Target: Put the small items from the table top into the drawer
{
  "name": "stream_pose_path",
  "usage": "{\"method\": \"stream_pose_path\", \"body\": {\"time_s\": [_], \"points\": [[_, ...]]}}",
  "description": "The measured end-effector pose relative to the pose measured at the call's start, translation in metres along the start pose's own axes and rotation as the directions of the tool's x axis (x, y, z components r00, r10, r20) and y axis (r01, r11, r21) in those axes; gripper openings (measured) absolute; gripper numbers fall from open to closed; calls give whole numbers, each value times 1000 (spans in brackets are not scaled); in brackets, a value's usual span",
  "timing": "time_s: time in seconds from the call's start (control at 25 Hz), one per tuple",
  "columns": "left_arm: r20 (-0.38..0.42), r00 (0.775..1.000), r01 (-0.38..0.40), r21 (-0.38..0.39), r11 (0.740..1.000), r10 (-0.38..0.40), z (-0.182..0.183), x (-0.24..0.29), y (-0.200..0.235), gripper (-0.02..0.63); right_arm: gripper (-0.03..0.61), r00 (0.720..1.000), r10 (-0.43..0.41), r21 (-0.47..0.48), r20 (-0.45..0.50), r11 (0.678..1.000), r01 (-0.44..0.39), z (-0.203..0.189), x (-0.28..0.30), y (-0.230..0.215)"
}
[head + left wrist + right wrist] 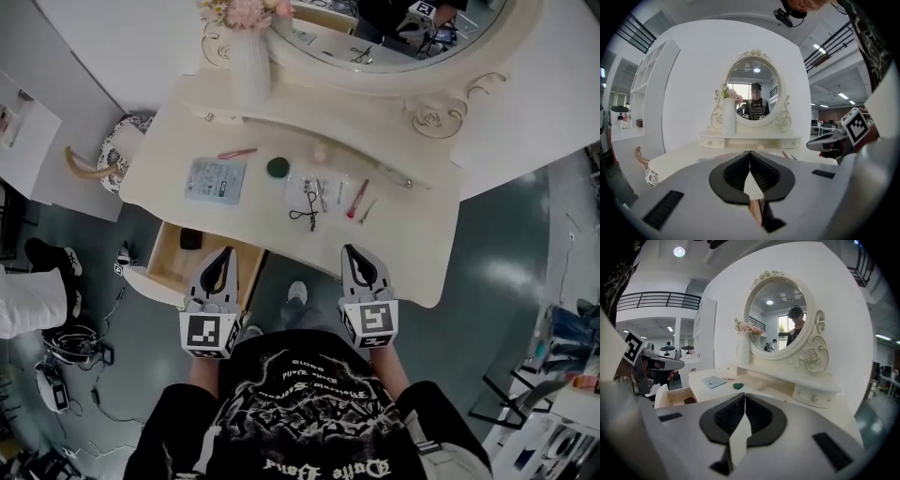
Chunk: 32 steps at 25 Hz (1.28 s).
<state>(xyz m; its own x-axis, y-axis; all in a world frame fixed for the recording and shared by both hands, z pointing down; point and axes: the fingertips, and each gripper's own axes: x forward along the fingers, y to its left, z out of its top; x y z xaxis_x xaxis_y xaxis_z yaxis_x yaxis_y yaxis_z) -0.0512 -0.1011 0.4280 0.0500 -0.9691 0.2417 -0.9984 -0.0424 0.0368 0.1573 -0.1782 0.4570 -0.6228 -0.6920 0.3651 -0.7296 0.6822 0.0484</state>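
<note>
Small items lie on the cream dressing table [427, 244]: a pale blue card [215, 180], a pink pen [237, 153], a dark green round piece [277, 167], a clear packet [317, 190] with black scissors [307, 214] at its front edge, and two thin pink sticks [357, 199]. The drawer [169, 267] stands pulled out at the table's front left, with a small black item [190, 238] in it. My left gripper [225, 251] hovers shut and empty over the drawer's right end. My right gripper [353, 248] is shut and empty at the table's front edge, near side of the pink sticks.
A white vase of flowers [248, 56] and the oval mirror [394, 37] stand on the raised back shelf. A patterned stool [117, 155] sits left of the table. A person in white [33, 300] and cables [75, 347] are on the floor at the left.
</note>
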Motion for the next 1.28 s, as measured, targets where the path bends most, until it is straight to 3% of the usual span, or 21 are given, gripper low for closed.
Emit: {"method": "stream_pose_path", "body": {"time_s": [0.4, 0.48, 0.56, 0.88, 1.28], "points": [[-1, 995, -103, -27, 994, 103, 3, 7, 5, 15, 17, 996, 84, -6, -32, 996, -84, 3, 35, -21], [-8, 993, -115, -35, 993, 115, 1, 4, 10, 15, 42, 994, 100, 3, -44, 995, -100, 3, 41, -16], [-11, 993, -119, -38, 992, 119, 0, 2, 16, 15, 113, 993, 105, 24, -52, 994, -104, 4, 49, -12], [-21, 993, -119, -45, 992, 118, 2, -2, 39, 15, 205, 989, 128, 123, -76, 985, -118, 3, 74, 11], [-50, 983, -178, -41, 983, 176, -5, -22, 67, 15, 227, 977, 107, 136, -183, 987, -83, -24, 103, 27]]}}
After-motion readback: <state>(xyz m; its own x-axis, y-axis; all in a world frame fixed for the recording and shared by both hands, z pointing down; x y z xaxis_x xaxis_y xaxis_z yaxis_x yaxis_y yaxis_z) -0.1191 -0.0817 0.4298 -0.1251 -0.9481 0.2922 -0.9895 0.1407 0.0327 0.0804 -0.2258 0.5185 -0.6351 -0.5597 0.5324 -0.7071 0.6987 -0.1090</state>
